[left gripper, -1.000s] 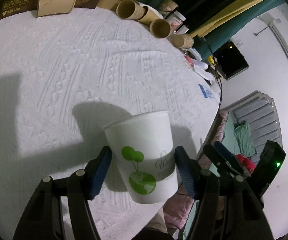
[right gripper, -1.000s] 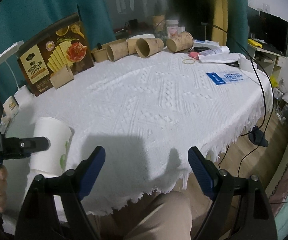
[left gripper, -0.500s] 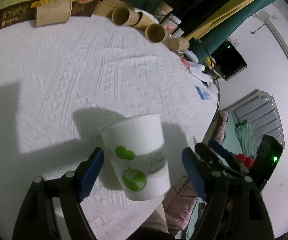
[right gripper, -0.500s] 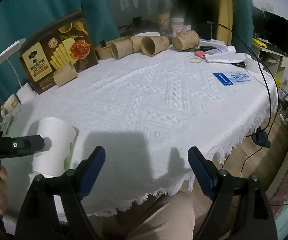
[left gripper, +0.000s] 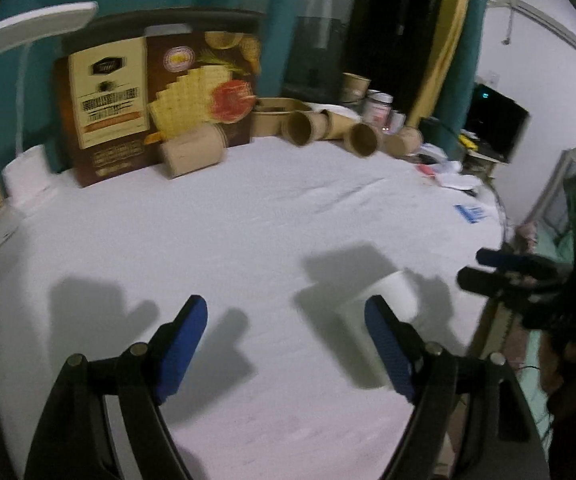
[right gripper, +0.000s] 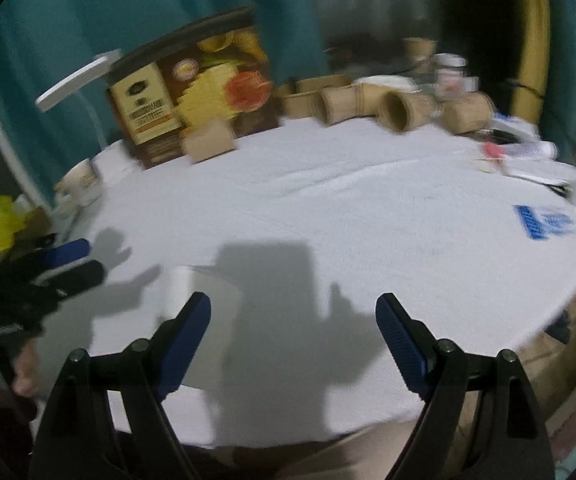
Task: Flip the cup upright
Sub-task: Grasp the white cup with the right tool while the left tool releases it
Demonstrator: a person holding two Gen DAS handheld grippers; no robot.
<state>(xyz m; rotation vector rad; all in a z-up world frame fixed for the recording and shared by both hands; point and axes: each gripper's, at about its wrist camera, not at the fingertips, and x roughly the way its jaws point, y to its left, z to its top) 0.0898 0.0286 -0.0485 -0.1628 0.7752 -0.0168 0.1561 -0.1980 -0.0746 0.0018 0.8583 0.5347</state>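
Observation:
A white paper cup (left gripper: pixel 388 300) stands upright, mouth up, on the white tablecloth (left gripper: pixel 247 220) near the table's front edge. In the left wrist view it sits just behind my right-hand finger. My left gripper (left gripper: pixel 285 344) is open and empty, pulled back and to the left of the cup. In the right wrist view the cup (right gripper: pixel 203 304) shows blurred behind the left finger. My right gripper (right gripper: pixel 294 340) is open and empty above the front edge. Each gripper shows at the side of the other's view.
Several brown paper cups (left gripper: pixel 364 140) lie on their sides along the table's far edge, beside a brown cracker box (left gripper: pixel 151 104). A white desk lamp (left gripper: pixel 35 28) stands at the far left. Papers and a blue card (right gripper: pixel 540 222) lie at the right.
My left gripper has let go of the white cup, opened wider and drawn back to the left while levelling out. The cup stays standing. The right gripper has shifted slightly; both views are motion-blurred.

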